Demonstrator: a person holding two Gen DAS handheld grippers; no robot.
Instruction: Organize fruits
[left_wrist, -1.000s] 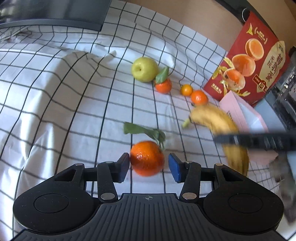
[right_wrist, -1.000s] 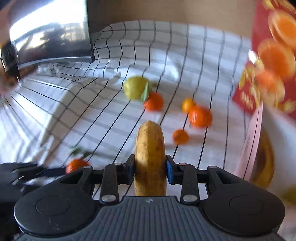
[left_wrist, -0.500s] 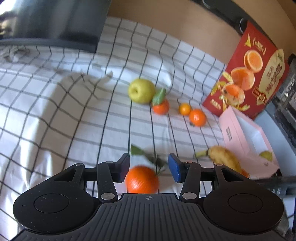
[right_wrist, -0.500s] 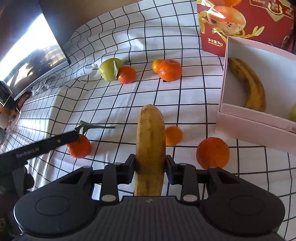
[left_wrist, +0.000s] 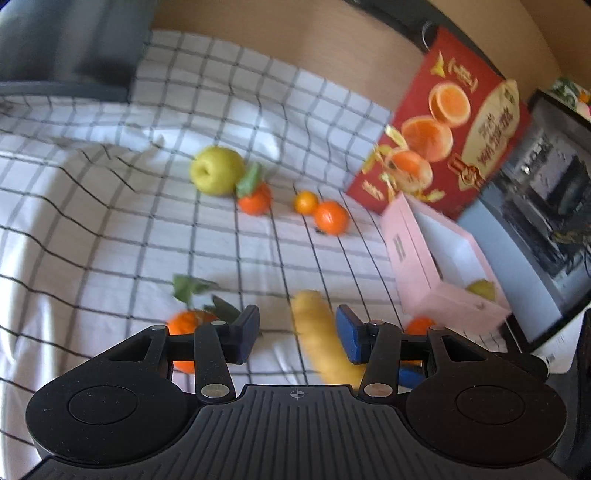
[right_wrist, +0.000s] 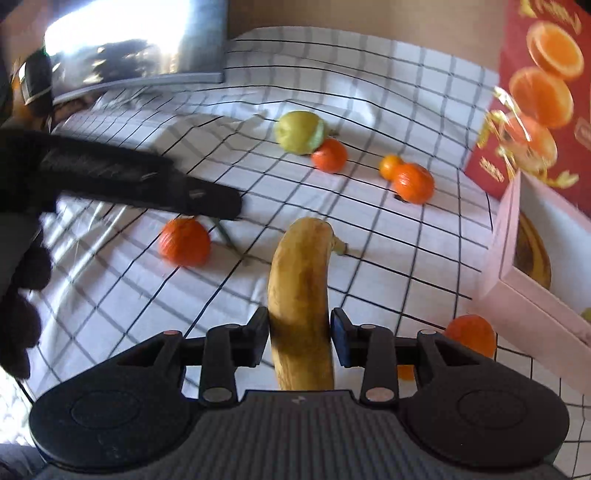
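Observation:
My right gripper (right_wrist: 299, 338) has a yellow banana (right_wrist: 299, 288) upright between its pads, which still touch it while the jaws are opening. The banana's tip points at the checked cloth (right_wrist: 369, 92). My left gripper (left_wrist: 297, 334) is open and holds nothing. The same banana (left_wrist: 321, 339) shows blurred beyond its fingers. A leafed orange (left_wrist: 184, 325) lies just left of that gripper's left finger. The pink box (right_wrist: 517, 258) at the right holds another banana (right_wrist: 533, 254) and a green fruit (left_wrist: 480, 290). From the right wrist view the left gripper (right_wrist: 147, 184) hangs over the leafed orange (right_wrist: 184, 242).
A green apple (left_wrist: 216, 173) and three oranges (left_wrist: 331, 218) lie farther back on the cloth. Another orange (right_wrist: 471, 334) sits by the box's near corner. A red carton (left_wrist: 443, 129) stands behind the box, a monitor (left_wrist: 546, 229) at right, a dark screen (right_wrist: 140, 48) at back left.
The left gripper lifted away from the leafed orange, which now lies left of its fingers. The right gripper swung left and lower with the banana, away from the pink box.

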